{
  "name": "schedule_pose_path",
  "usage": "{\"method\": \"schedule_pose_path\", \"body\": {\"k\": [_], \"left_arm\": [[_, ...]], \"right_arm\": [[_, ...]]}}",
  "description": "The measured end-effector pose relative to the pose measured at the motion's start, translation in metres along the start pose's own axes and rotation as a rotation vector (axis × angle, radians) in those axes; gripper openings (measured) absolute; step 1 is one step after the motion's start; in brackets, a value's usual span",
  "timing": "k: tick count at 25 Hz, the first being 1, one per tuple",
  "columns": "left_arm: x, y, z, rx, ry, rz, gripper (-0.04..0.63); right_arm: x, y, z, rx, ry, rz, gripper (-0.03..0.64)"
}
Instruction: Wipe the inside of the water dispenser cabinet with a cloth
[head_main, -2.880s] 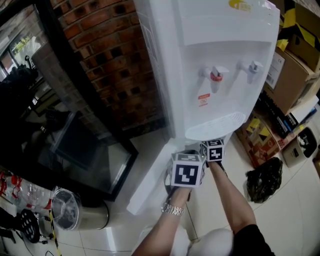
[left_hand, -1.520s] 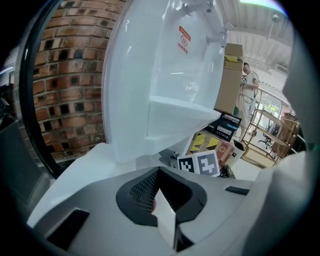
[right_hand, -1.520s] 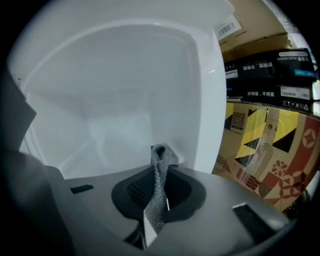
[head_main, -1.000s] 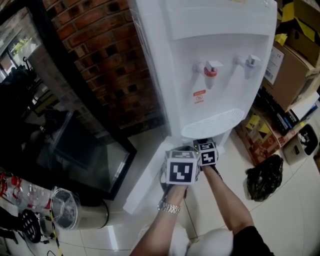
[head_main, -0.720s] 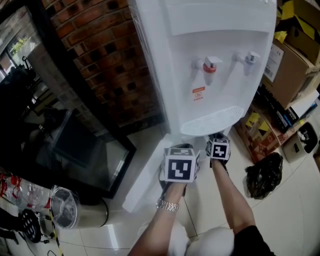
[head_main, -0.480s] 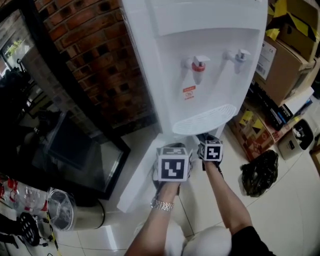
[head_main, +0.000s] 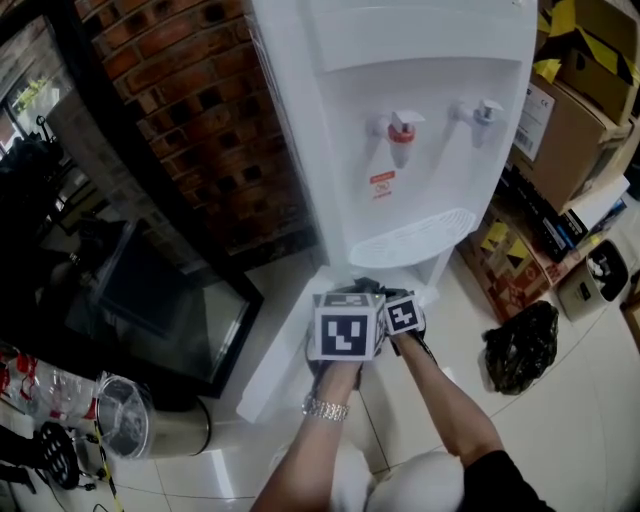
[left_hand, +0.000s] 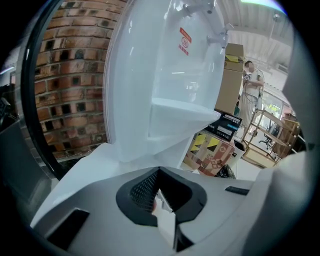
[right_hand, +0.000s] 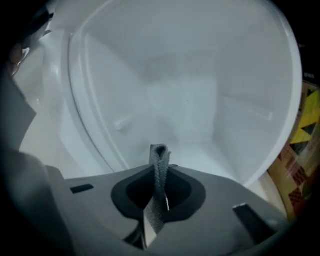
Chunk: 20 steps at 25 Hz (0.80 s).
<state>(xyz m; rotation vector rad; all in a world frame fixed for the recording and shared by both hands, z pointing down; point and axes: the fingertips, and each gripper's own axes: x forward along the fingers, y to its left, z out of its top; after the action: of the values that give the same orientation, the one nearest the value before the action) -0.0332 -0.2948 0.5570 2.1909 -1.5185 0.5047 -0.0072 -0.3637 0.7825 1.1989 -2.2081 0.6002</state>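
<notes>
**Item: cloth**. Grey, woven, folded into a narrow strip. It sits at the mouth of the cabinet, under the water dispenser. No view shows it touching any inner surface.

**Holder: right gripper**. The jaws are closed tight on the lower part of the strip, and the doubled top stands clear above them.

**Lie of the cloth.** The long axis runs out along the line of the jaws. The folded end leads, pointing into the cabinet toward its back wall. It is held edge-on, so only a thin ridge of fabric faces the white interior.

**Second tool: left gripper**. Its jaws look drawn together, with nothing I can make out between them. It is just beside the right one, outside the cabinet and below the drip tray. It looks up past the dispenser's front.

**Door**. White, swung open to the left and lying low.

**Handling notes, as I judge them.**
- The ridge alone would clean little, so tip the gripper to lay the strip's flat side against a surface.
- Start at the back wall and draw outward, then do the floor and side walls in overlapping strokes.
- Work the folded tip into the corners and along the side ledges.
- Press lightly, because a short grip on a tall fold may let it flop or pull free.
- Keep the left gripper clear of the opening.
</notes>
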Motion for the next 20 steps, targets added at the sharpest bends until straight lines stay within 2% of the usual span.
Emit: {"method": "schedule_pose_path", "body": {"k": [6,10,12,14,18,20], "left_arm": [[-0.001,-0.003,0.008,0.001,-0.016,-0.009,0.003],[-0.001,-0.004,0.006,-0.001,-0.007,-0.012,0.003],[-0.001,-0.003,0.006,-0.005,-0.011,-0.009,0.003],[0.000,-0.003,0.006,0.001,-0.012,-0.005,0.003],[-0.002,-0.006,0.007,0.007,-0.014,-0.009,0.003],[-0.002,-0.009,0.004,0.018,-0.004,-0.013,0.003]], "right_arm": [[-0.025,-0.096,-0.023,0.075,0.045,-0.256,0.023],[-0.042,-0.122,-0.025,0.179,0.011,-0.293,0.023],[-0.046,-0.118,-0.022,0.209,0.003,-0.273,0.023],[-0.043,-0.098,-0.008,0.200,-0.033,-0.196,0.023],[-0.027,-0.027,0.016,0.102,-0.084,0.009,0.023],[-0.020,0.001,0.017,0.063,-0.081,0.064,0.023]]}}
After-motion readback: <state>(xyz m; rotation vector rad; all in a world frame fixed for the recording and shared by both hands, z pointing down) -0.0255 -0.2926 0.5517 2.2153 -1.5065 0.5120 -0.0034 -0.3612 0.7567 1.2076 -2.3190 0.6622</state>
